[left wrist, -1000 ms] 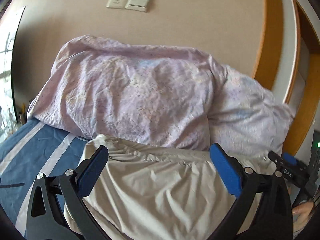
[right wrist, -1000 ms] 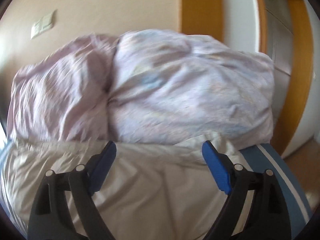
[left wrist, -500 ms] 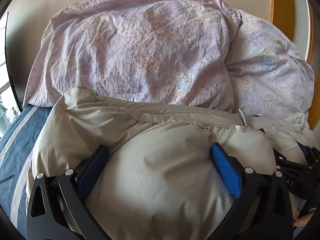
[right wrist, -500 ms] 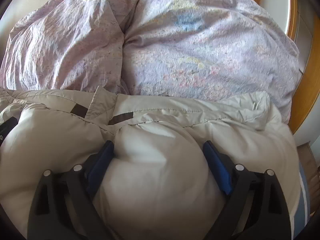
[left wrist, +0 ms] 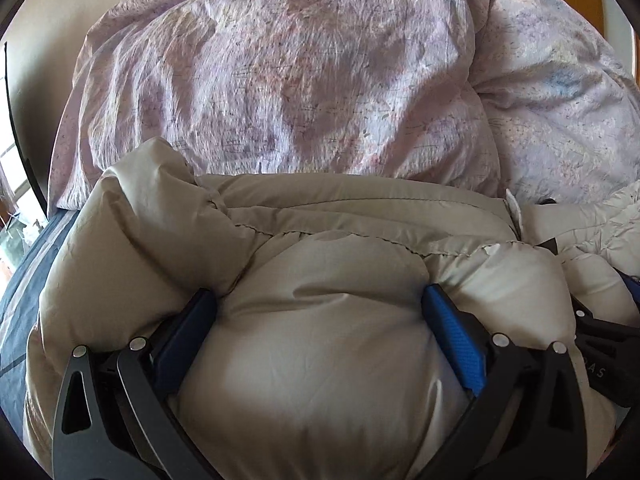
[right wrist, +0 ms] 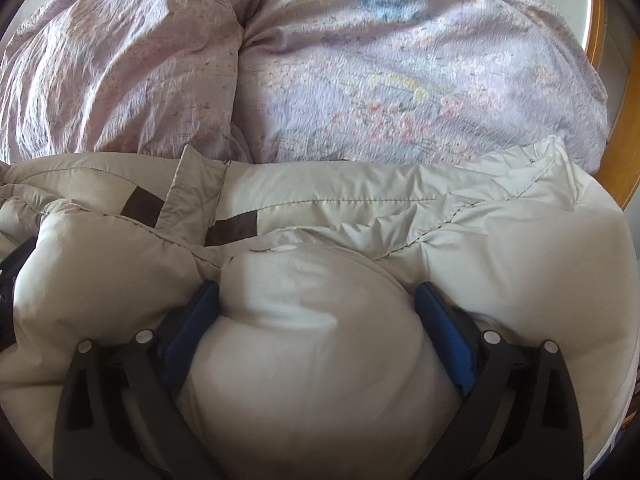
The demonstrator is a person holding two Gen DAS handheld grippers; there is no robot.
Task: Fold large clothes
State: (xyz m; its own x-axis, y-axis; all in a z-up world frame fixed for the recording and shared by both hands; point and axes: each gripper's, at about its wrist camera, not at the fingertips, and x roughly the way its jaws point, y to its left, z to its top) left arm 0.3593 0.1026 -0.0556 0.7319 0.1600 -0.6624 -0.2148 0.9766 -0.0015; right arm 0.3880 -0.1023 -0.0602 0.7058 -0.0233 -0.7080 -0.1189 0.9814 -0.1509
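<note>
A puffy beige down jacket (left wrist: 320, 360) lies on the bed, bunched against a crumpled lilac floral duvet (left wrist: 300, 80) that is heaped along the bed's far edge by the wall. The bed's blue striped sheet (left wrist: 20, 300) shows at the left edge, beside the jacket, and again as a sliver at the bed's right edge in the right wrist view.

The left hand-held gripper (left wrist: 320, 320) is sunk into the jacket with its jaws spread wide. A swollen quilted panel bulges up between the two blue pads (left wrist: 456, 344), and the fabric touches both of them; whether they squeeze it or merely rest against it I cannot tell. A stitched seam runs across the jacket just beyond the pads.

The right hand-held gripper (right wrist: 316, 312) is likewise pushed into the jacket (right wrist: 320, 380) nearer the bed's right edge. Its jaws are opening, already wide, with another padded bulge between them that meets the blue pads (right wrist: 448, 344) on both sides. Ahead of it a beige flap (right wrist: 192, 188) with dark brown strips stands up from the jacket, just before the duvet (right wrist: 400, 80). Part of the right hand-held gripper shows at the right border of the left wrist view. A wooden frame (right wrist: 616, 120) rises past the bed's far right corner.
</note>
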